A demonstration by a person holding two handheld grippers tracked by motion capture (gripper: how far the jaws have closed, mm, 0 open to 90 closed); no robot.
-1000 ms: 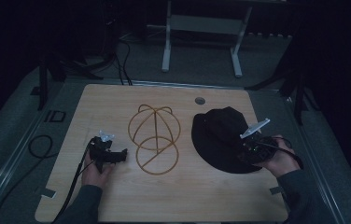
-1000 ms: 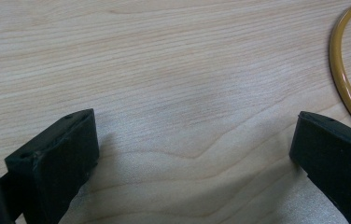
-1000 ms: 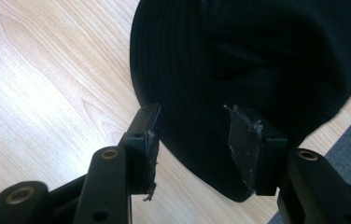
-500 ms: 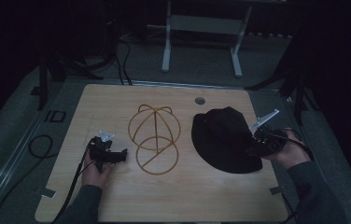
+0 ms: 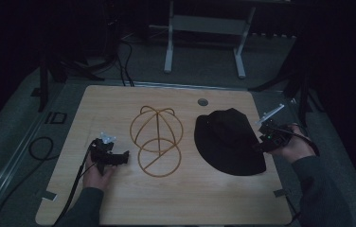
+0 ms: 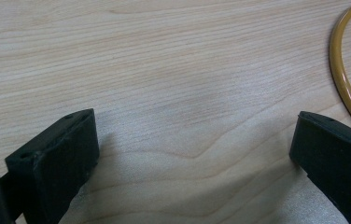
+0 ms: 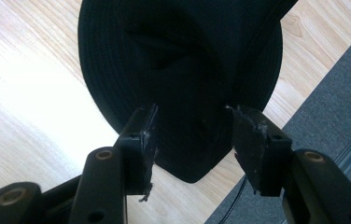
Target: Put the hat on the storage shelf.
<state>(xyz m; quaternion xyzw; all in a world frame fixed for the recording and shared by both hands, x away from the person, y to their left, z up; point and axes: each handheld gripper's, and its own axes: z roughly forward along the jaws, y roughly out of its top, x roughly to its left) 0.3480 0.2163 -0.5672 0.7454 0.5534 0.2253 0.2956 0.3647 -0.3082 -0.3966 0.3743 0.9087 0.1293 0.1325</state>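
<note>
1. Spreading across the middle of the room, the bench (image 5: 119,104) is pale wood with a small round grommet (image 5: 203,101) near its far edge.
2. On the right half of the bench lies the hat (image 5: 226,142), black, brim flat on the wood, crown creased; its near right brim reaches the bench's right edge.
3. Left of the hat, close by but not touching, stands the frame (image 5: 156,142), a yellow wire dome with a round hoop lying towards the person.
4. The right hand holds the right gripper (image 5: 263,142) at the hat's right brim. In the right gripper view its fingers (image 7: 143,140) stand part open, one on each side of the brim's edge (image 7: 187,154); whether they touch the cloth I cannot tell, and they are not pinched together.
5. The left hand rests the left gripper (image 5: 121,158) on the bench just left of the frame's hoop. In the left gripper view its fingers (image 6: 61,154) are spread wide over bare wood with nothing between them, and a curve of the yellow hoop (image 6: 344,79) passes close by the right finger.
</note>
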